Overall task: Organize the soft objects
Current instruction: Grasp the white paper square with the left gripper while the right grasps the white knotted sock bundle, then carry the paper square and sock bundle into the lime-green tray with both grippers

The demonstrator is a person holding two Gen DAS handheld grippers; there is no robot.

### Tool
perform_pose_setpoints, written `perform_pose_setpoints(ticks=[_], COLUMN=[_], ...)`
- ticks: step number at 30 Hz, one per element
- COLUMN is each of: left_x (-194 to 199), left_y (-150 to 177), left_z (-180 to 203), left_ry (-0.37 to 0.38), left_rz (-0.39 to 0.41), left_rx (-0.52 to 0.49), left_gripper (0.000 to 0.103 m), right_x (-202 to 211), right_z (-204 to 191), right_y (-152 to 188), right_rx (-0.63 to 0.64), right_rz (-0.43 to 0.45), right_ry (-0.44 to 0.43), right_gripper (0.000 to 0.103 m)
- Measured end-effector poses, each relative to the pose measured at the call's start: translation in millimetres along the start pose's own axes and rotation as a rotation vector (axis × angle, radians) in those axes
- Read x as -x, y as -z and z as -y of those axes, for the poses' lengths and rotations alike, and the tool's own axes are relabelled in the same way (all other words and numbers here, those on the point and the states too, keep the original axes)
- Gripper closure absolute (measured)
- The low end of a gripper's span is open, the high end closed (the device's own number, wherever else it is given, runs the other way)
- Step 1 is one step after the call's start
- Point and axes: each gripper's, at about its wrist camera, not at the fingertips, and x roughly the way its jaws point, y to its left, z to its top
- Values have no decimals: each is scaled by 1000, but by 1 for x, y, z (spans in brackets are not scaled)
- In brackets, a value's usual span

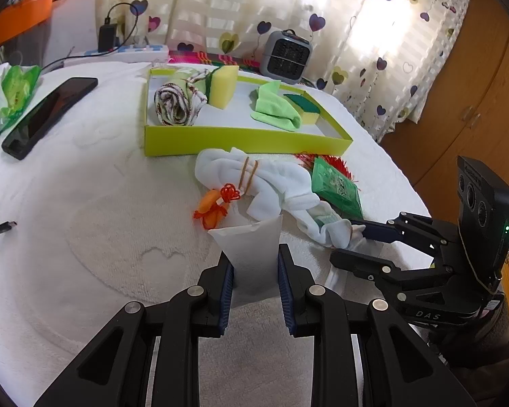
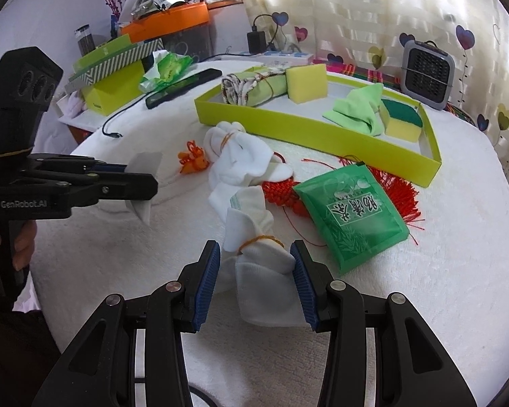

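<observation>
A lime-green tray [image 1: 241, 140] [image 2: 308, 132] holds a rolled patterned cloth [image 1: 174, 101], yellow sponges [image 1: 222, 84] and a green cloth [image 1: 275, 108]. In front of it lie white socks tied with rubber bands [image 1: 254, 183] [image 2: 237, 159], an orange knot charm [image 1: 213, 208] and a green packet [image 2: 353, 213] on red tassels. My left gripper [image 1: 256, 271] [image 2: 142, 183] is shut on a white fabric piece [image 1: 254, 257]. My right gripper [image 2: 256, 271] [image 1: 363, 234] has its fingers around the near end of a white sock bundle [image 2: 264, 271], pads touching its sides.
A phone [image 1: 47, 115] and green plastic wrapping [image 1: 13, 91] lie at the left on the white towel-covered table [image 1: 101, 237]. A small grey heater [image 1: 285, 56] stands behind the tray. A cable end [image 1: 3, 227] lies at far left. Boxes [image 2: 115, 71] stack beyond the table.
</observation>
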Motion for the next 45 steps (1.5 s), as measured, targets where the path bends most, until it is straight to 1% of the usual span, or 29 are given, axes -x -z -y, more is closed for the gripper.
perform_pose_setpoints(ticks=[4,7,11,13,19,24,26,30,35,41,45], left_x=[-1,-1,0,-1,0,2,2,4,11,21,24], left_y=[-1,-1,-1,-1,-1,-2,-2,-3,-9,-18,-25], left_z=[2,2,3,3,4,5,5,5,7,12,14], left_ry=[5,8,8,7,11,12,13,11,6,-2,-2], left_rz=[-1,-3,-2,-3,-4,0,0,5,27,58,72], left_rx=[-6,-10,-11,-10,-14,-17,-19,-24,-32,-46,-54], left_gripper=[80,80,80,80,80,80,80,80,80,80,80], right_x=[1,2,7,9,14,24,31,44,52,62,67], right_z=[1,0,1,3,6,5,11,22,26,29,32], right_y=[0,1,4,6,8,12,14,14,11,5,1], right_rx=[-6,-1,-3,-14,-36,-23,-53,-104,-117,-127,-134], right_rz=[2,5,14,21,30,42,61,95,123,166,191], right_ry=[0,20,10,-3,-26,-21,-12,-23,-11,-22,-5], right_gripper=[59,66,71,72,72,72,72,72,72,72,72])
